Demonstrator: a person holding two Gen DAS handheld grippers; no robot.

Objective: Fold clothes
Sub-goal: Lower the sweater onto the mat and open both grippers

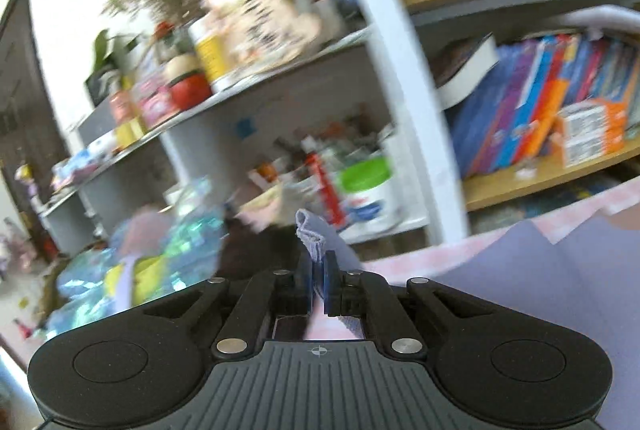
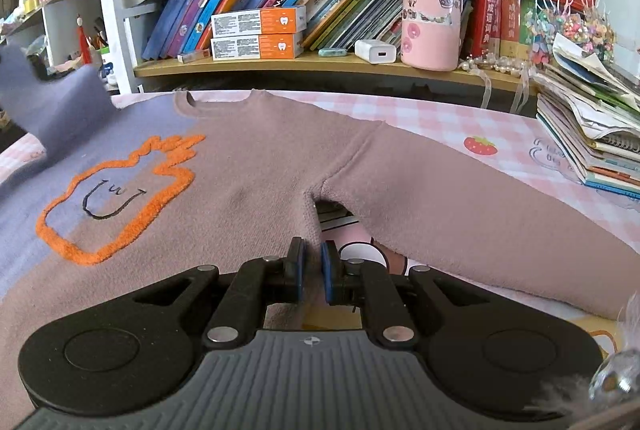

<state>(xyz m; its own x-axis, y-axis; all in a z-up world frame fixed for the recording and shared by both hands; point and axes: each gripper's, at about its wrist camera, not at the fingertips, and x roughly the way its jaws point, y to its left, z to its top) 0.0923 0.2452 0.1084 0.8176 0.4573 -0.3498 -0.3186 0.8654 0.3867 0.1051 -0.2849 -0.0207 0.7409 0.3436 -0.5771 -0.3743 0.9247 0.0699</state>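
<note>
A sweater (image 2: 248,166), half lilac and half dusty pink with an orange outlined figure (image 2: 116,198), lies flat on the pink checked tablecloth (image 2: 448,114). Its pink sleeve (image 2: 480,214) stretches to the right. My right gripper (image 2: 313,270) is shut on the sweater's side edge below the armpit. My left gripper (image 1: 319,278) is shut on the cuff of the lilac sleeve (image 1: 314,238) and holds it lifted above the table. The raised lilac sleeve shows at the left of the right wrist view (image 2: 52,110).
A bookshelf (image 2: 320,64) with books, orange boxes (image 2: 258,34) and a pink cup (image 2: 432,10) stands behind the table. A stack of books and papers (image 2: 588,134) sits at the right. Cluttered shelves (image 1: 240,86) stand to the left.
</note>
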